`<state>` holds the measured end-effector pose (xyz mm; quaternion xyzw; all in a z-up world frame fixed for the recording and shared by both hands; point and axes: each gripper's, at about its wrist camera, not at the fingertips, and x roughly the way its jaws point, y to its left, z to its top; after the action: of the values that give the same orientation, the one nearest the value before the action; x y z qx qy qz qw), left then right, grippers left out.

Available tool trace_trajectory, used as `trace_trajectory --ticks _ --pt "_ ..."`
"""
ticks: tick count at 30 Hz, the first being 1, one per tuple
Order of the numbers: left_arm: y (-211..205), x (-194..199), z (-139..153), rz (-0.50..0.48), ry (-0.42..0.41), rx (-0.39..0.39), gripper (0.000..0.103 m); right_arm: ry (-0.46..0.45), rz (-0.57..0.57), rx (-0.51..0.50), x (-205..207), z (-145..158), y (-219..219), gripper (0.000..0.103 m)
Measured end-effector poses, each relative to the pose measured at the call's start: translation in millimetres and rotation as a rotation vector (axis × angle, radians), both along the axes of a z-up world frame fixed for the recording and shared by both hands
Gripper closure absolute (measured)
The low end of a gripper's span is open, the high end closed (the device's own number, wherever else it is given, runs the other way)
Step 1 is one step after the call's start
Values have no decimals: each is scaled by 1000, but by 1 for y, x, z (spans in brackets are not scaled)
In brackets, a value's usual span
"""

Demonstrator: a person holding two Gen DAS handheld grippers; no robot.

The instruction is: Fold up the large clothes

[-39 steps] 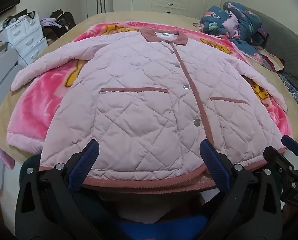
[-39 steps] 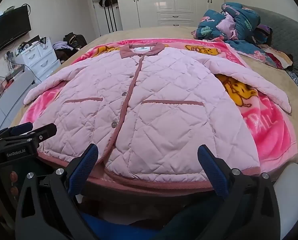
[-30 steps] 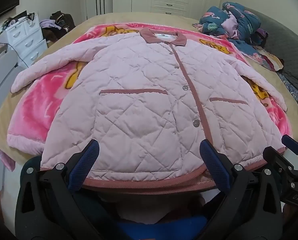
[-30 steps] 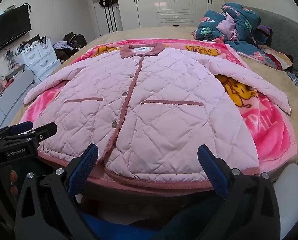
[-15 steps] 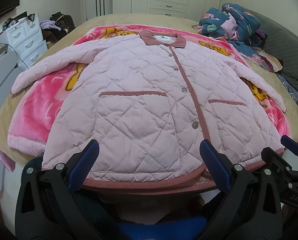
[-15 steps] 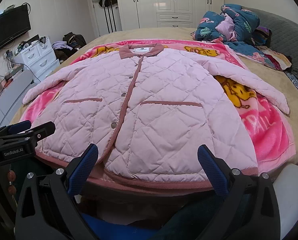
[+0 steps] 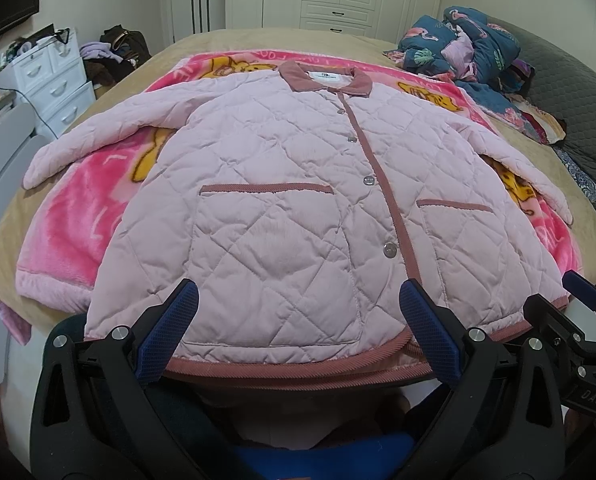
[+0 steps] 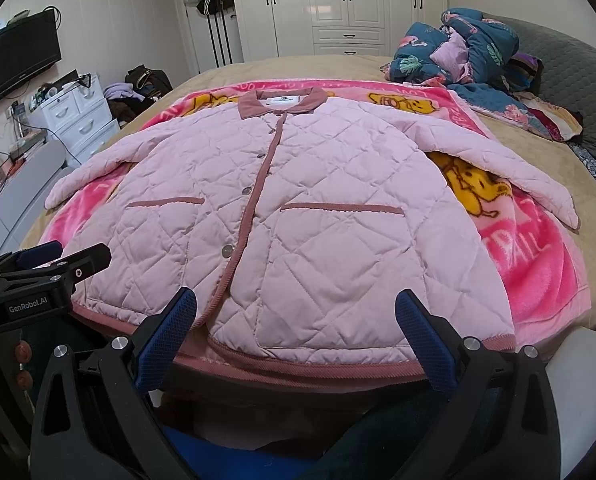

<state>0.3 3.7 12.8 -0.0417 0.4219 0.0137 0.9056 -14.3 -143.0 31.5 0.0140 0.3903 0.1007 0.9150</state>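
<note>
step: haven't started folding, just lining up at the foot of the bed [image 7: 201, 40]
jacket: pink quilted jacket [image 7: 298, 208] lies flat, buttoned, face up on the pink blanket [image 7: 77, 216], both sleeves spread out
next: I reckon a sleeve gets folded in first, so I'd reach out to a cuff
left gripper [image 7: 298, 334]: spread wide, empty, hovering by the hem
right gripper [image 8: 295, 334]: same, gaping and holding nothing

"GenRobot.AI" on the left gripper [image 8: 43, 256]; "DAS" on the right gripper [image 7: 578, 296].
</note>
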Motion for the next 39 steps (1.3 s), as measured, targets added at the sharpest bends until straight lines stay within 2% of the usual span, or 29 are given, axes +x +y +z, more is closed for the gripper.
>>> trace_trajectory --ticks 29,39 --pt "-5 0 1 0 -4 3 9 5 8 -2 3 -3 3 4" --pt "-1 11 8 19 -15 -2 9 0 21 -3 19 5 8 4"
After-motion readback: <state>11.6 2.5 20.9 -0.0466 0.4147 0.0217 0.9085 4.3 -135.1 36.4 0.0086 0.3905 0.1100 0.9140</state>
